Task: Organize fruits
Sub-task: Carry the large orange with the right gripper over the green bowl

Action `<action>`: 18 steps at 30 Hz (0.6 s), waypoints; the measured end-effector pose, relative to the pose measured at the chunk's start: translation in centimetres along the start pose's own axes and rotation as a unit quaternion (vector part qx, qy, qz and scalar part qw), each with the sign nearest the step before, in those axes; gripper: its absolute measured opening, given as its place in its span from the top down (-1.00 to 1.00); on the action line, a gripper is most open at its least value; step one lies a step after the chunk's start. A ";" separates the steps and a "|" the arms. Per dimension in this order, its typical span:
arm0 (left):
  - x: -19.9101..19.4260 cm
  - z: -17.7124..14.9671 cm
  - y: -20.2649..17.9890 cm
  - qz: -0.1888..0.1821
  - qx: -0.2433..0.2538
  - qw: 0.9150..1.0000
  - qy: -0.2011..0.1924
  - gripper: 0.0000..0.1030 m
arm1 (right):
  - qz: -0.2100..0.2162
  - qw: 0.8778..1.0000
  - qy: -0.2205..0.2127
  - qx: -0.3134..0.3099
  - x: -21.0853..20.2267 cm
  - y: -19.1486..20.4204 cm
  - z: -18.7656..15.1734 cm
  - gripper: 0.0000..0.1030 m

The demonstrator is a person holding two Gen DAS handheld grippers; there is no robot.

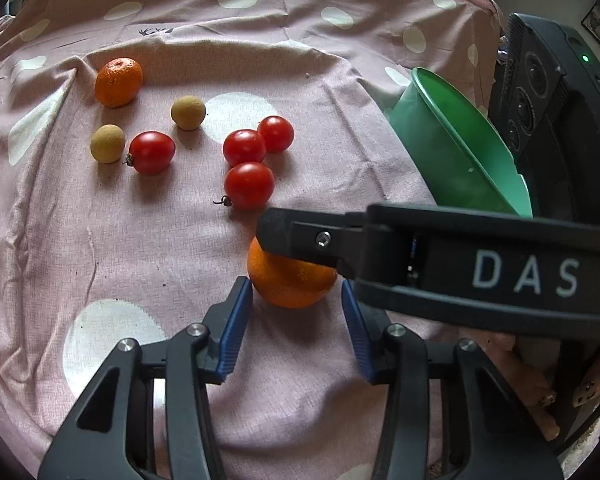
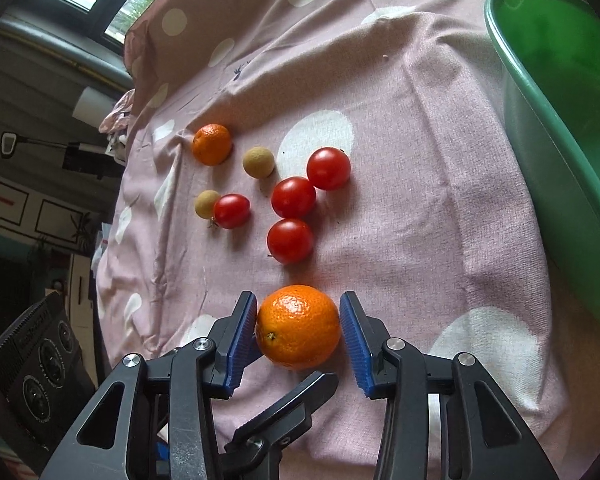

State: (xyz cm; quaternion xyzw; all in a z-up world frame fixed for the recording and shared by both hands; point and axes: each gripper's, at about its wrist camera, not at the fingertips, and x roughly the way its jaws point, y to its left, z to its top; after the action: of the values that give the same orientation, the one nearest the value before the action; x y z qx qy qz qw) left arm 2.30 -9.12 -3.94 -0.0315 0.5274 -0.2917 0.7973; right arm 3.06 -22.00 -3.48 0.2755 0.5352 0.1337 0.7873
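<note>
A large orange [image 2: 298,326] lies on the pink spotted cloth [image 2: 400,208] between the blue pads of my right gripper [image 2: 298,312], whose jaws stand open with small gaps either side. In the left wrist view the same orange [image 1: 290,280] sits just ahead of my open left gripper [image 1: 296,296], partly covered by the right gripper's black finger [image 1: 300,238]. Beyond lie several red tomatoes [image 1: 249,185], two tan round fruits [image 1: 188,112] and a small mandarin [image 1: 119,82]. A green bowl [image 2: 560,120] stands at the right.
The green bowl also shows tilted at the right in the left wrist view [image 1: 460,148]. A black speaker-like device [image 1: 548,92] stands behind it. The cloth's left edge drops off toward a window and room clutter [image 2: 40,160].
</note>
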 end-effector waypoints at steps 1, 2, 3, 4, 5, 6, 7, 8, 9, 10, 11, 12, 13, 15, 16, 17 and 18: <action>0.1 0.0 0.1 0.002 0.000 1.000 -0.001 0.18 | 0.000 1.000 0.000 -0.001 0.1 0.0 0.0 0.12; 0.1 0.0 0.1 0.002 0.001 1.000 -0.004 0.18 | 0.000 1.000 0.000 -0.001 0.1 0.1 0.0 0.12; 0.0 0.0 0.1 0.002 -0.001 1.000 -0.005 0.18 | -0.001 1.000 -0.001 -0.002 0.1 0.0 0.0 0.12; 0.1 0.0 0.1 0.002 -0.001 1.000 -0.006 0.18 | -0.001 1.000 -0.003 -0.002 0.1 0.0 0.0 0.12; 0.1 0.0 0.1 0.002 0.000 1.000 -0.008 0.17 | 0.000 1.000 -0.003 -0.001 0.1 -0.1 0.0 0.12; 0.1 0.0 0.1 0.002 0.000 1.000 -0.009 0.17 | 0.000 1.000 -0.002 0.000 0.1 -0.1 0.0 0.12; 0.1 0.0 0.0 0.002 -0.001 1.000 -0.010 0.17 | -0.001 1.000 -0.003 -0.001 0.1 -0.1 0.0 0.12; 0.1 0.0 0.0 0.001 -0.002 1.000 -0.011 0.17 | -0.004 1.000 -0.004 -0.004 0.0 0.0 -0.1 0.12; 0.0 0.1 -0.2 0.001 -0.002 1.000 -0.014 0.17 | -0.008 1.000 -0.005 -0.007 0.0 0.2 -0.1 0.12; -0.1 0.2 -0.4 0.002 -0.002 1.000 -0.019 0.17 | -0.013 1.000 -0.008 -0.011 -0.2 0.3 -0.1 0.12; -0.5 0.2 -0.6 0.002 0.000 1.000 -0.027 0.18 | -0.015 1.000 -0.012 -0.017 -0.5 0.6 -0.2 0.12; -0.9 0.3 -0.8 0.002 0.001 0.999 -0.034 0.18 | -0.015 0.999 -0.019 -0.022 -0.9 0.8 -0.2 0.12; -1.3 0.3 -1.0 0.001 0.002 0.999 -0.042 0.18 | -0.014 0.999 -0.025 -0.026 -1.3 0.9 -0.2 0.12; -2.4 0.7 -1.5 -0.001 0.004 0.998 -0.059 0.18 | -0.006 0.999 -0.038 -0.032 -2.3 1.2 -0.1 0.12; -2.9 0.9 -1.8 -0.002 0.006 0.998 -0.068 0.18 | -0.002 0.998 -0.047 -0.034 -2.9 1.3 -0.1 0.12; -3.4 1.2 -2.2 -0.001 0.008 0.997 -0.077 0.18 | 0.002 0.998 -0.057 -0.037 -3.6 1.5 -0.1 0.12; -3.9 1.5 -2.7 -0.001 0.012 0.996 -0.087 0.18 | 0.004 0.997 -0.067 -0.042 -4.3 1.7 0.0 0.12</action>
State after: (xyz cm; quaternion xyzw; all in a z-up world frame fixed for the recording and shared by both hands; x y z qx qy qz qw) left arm 1.42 -9.78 0.90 -0.0481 0.4526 -0.2948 0.8402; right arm 1.52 -22.80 0.81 0.2528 0.4736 0.1405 0.8319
